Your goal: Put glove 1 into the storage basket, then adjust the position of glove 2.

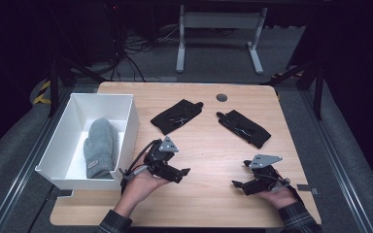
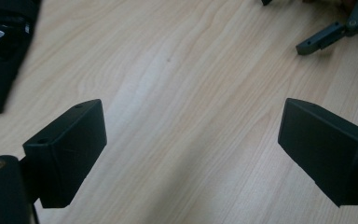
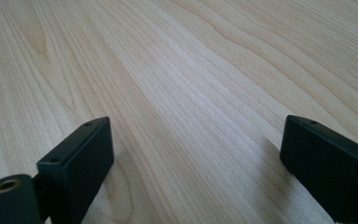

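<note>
Both grippers are held low over the near table (image 1: 204,145), jaws spread wide and empty: the left gripper (image 1: 183,173) pointed right, the right gripper (image 1: 240,178) pointed left.

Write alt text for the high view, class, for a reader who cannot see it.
A person holds an open hand-held gripper in each hand, left and right, over a light wooden table. Two black fabric gloves lie beyond them; a grey knitted mitten sits inside a white rectangular box at left.
</note>
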Available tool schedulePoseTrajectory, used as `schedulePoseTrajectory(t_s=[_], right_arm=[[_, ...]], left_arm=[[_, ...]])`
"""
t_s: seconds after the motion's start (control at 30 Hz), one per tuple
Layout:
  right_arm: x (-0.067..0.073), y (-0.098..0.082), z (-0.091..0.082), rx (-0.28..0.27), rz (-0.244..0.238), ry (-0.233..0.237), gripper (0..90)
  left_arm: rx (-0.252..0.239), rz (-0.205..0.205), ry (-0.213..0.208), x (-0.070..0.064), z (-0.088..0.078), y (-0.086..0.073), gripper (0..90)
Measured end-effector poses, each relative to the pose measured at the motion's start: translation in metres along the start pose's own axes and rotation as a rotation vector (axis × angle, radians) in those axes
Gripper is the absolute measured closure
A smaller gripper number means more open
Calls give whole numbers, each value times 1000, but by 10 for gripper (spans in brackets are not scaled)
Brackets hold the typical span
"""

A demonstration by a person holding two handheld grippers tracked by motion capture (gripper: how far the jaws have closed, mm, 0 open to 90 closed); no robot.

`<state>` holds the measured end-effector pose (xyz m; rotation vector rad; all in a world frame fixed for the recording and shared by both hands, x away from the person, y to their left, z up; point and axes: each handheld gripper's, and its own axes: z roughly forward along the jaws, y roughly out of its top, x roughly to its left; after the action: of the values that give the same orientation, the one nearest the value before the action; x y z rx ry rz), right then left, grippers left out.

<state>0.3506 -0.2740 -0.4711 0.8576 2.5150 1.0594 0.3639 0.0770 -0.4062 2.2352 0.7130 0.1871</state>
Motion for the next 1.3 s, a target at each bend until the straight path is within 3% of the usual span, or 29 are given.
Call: schedulePoseTrajectory(t_s=[0.33, 0.43, 0.6, 0.7, 0.77, 0.9, 1.03, 1.3], right_arm=[[0, 0, 0, 0, 0, 0, 100], [0, 0, 0, 0, -1, 1, 100], [0, 0, 0, 0, -1, 0, 99], [0, 0, 0, 2, -2, 1, 97], [0, 0, 0, 3, -3, 1, 98], [-1, 3, -4, 33, 7, 0, 158], [-4, 7, -10, 30, 34, -7, 164], [-14, 22, -19, 37, 65, -53, 206]], left_arm=[[52, 16, -47, -13, 29, -24, 83], [84, 31, -23, -15, 35, -34, 81], [82, 18, 13, -10, 37, -49, 80], [109, 29, 46, -8, 38, -54, 57], [98, 20, 52, -8, 36, -57, 43], [96, 51, 45, -5, 34, -63, 0], [45, 59, 36, 0, 29, -73, 0], [49, 52, 41, 0, 27, -76, 2]])
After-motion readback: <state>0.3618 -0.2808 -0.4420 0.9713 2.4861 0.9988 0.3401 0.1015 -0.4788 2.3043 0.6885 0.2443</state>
